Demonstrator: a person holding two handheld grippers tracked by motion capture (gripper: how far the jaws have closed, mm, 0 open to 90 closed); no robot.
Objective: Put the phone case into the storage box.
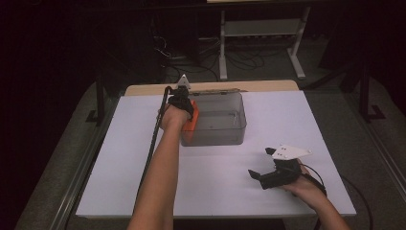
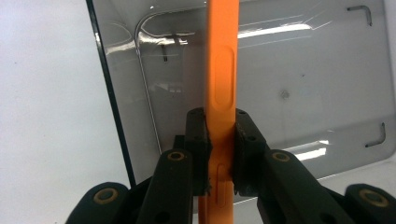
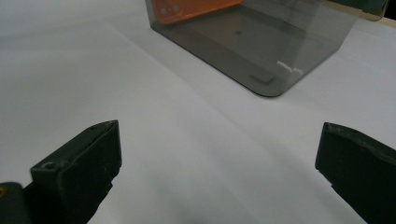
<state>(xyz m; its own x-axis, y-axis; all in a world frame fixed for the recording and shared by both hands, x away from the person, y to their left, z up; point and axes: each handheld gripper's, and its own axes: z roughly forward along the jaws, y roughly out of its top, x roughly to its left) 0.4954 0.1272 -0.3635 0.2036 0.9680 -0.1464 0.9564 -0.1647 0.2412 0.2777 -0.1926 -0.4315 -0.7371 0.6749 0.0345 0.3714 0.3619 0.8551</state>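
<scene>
A flat orange plate (image 1: 190, 125) stands on edge at the left wall of a clear grey plastic box (image 1: 221, 120) in the high view. My left gripper (image 1: 184, 104) reaches down from above and is shut on the plate's upper edge. In the left gripper view the black pads squeeze the orange plate (image 2: 223, 70) from both sides, with the box's floor (image 2: 303, 84) below. My right gripper (image 1: 261, 163) rests near the table's front right, open and holding nothing. In the right gripper view its jaws (image 3: 219, 158) stand wide apart, facing the box (image 3: 261, 42) and the orange plate (image 3: 196, 9).
The white table top (image 1: 119, 167) has the box at its back middle. A wooden strip (image 1: 268, 86) runs along the far edge. Behind the table stand a white rack frame (image 1: 261, 28) and floor cables (image 1: 191, 62).
</scene>
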